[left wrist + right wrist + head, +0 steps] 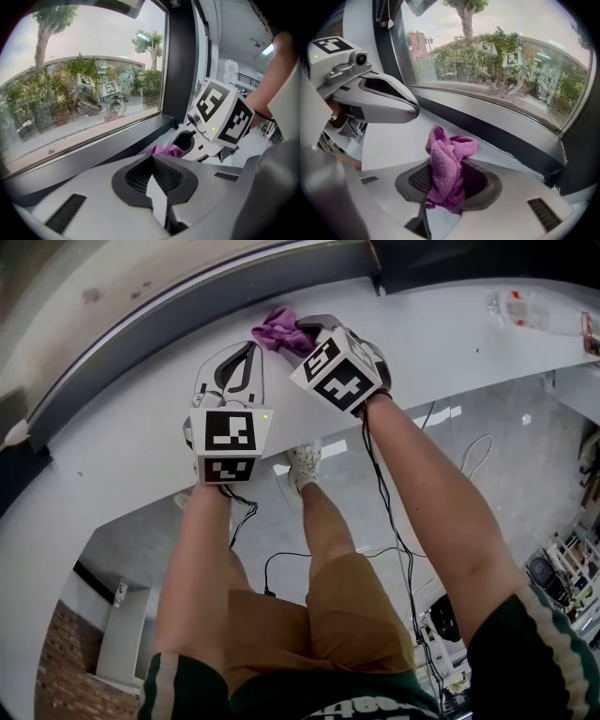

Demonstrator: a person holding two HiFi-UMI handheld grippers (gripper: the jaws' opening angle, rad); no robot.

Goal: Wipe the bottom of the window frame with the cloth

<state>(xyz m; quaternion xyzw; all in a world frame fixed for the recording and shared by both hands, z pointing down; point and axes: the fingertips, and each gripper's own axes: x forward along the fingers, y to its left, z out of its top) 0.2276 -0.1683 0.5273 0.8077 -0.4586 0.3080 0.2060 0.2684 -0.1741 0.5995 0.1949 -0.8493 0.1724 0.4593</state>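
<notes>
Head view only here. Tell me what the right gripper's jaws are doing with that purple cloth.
Observer: The right gripper has its jaws shut on the cloth, which bunches up between them.
Operator: Report the left gripper.
Observer: The left gripper has its jaws together with nothing between them.
Operator: Say how near the frame the cloth is.
Observer: In the right gripper view, white sill shows between the cloth and the dark window frame.

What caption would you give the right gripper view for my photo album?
Right tongs clamp a purple cloth over the white sill, beside the dark window frame.
</notes>
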